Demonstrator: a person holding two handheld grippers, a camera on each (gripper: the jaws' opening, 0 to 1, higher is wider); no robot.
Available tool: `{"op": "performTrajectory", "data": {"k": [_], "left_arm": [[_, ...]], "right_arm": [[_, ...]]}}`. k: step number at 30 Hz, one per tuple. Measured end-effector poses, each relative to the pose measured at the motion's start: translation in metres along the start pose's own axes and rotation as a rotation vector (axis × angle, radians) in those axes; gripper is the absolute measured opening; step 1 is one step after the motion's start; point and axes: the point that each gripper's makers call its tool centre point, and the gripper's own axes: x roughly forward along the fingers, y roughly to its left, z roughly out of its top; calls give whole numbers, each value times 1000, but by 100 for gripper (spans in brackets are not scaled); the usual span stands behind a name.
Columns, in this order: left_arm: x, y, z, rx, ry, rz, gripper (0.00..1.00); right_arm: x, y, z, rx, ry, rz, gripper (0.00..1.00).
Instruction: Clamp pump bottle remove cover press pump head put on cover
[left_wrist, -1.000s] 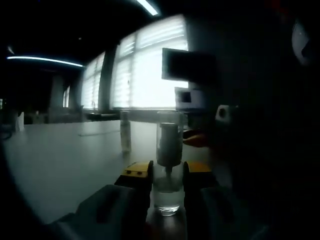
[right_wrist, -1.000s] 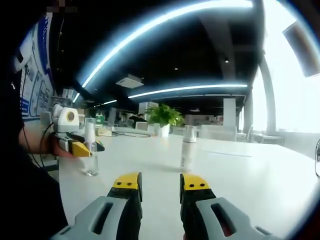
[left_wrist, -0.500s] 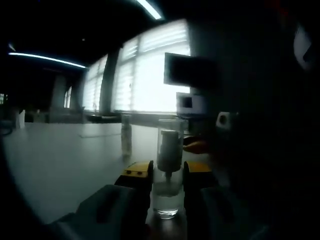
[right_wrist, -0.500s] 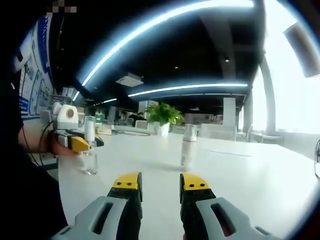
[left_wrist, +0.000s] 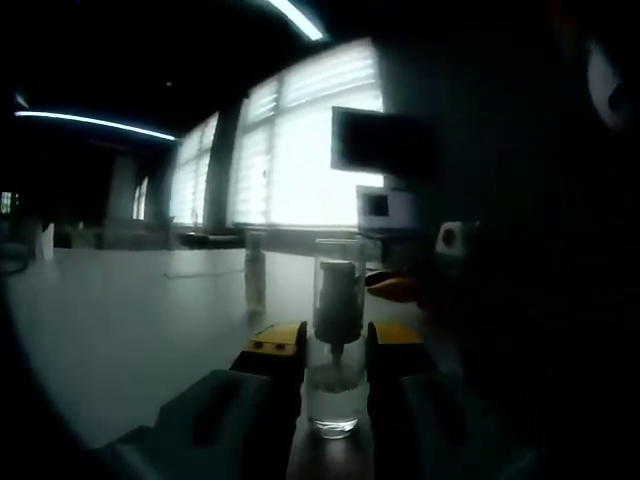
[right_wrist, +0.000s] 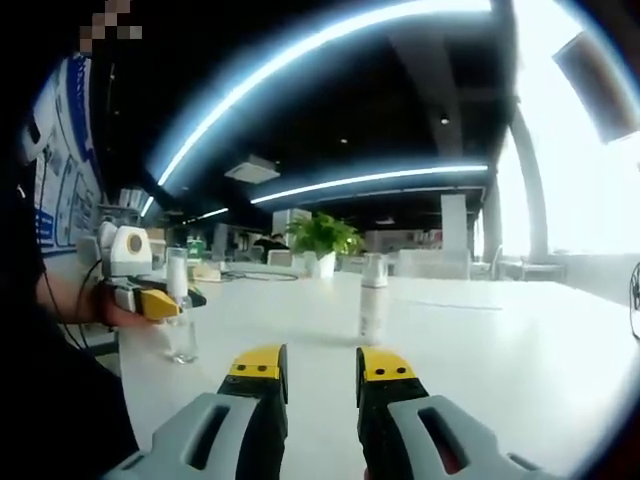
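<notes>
A clear pump bottle (left_wrist: 333, 395) stands on the white table, its grey pump head under a clear cover (left_wrist: 338, 270). My left gripper (left_wrist: 335, 342) is shut on the bottle's body, one yellow-tipped jaw on each side. In the right gripper view the same bottle (right_wrist: 181, 325) is at the far left, held by the left gripper (right_wrist: 152, 301) in a person's hand. My right gripper (right_wrist: 320, 366) sits low over the table, open with nothing between its jaws, well to the right of the bottle.
A second slim white bottle (right_wrist: 372, 298) (left_wrist: 254, 280) stands alone further out on the table (right_wrist: 480, 350). A potted plant (right_wrist: 320, 240) and desks lie far behind. Bright windows (left_wrist: 300, 140) and a dark monitor (left_wrist: 385, 145) are past the table's edge.
Both views have shifted slightly with the hands. The left gripper keeps its hold on the bottle and the right gripper stays open in the same place.
</notes>
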Motion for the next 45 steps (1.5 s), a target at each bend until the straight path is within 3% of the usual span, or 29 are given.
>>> {"op": "performTrajectory", "data": {"k": [14, 21, 24, 37, 45], "left_arm": [[1, 4, 0, 15, -10, 11, 15], [1, 6, -1, 3, -10, 6, 15], [1, 7, -1, -1, -8, 12, 15], [2, 9, 0, 7, -12, 15, 15], [2, 11, 0, 9, -12, 15, 15]], "right_arm": [[1, 3, -1, 6, 8, 2, 22], [-4, 5, 15, 99, -50, 9, 21], [-1, 13, 17, 80, -37, 22, 21], [2, 51, 77, 74, -140, 106, 19], [5, 75, 96, 20, -150, 156, 19]]}}
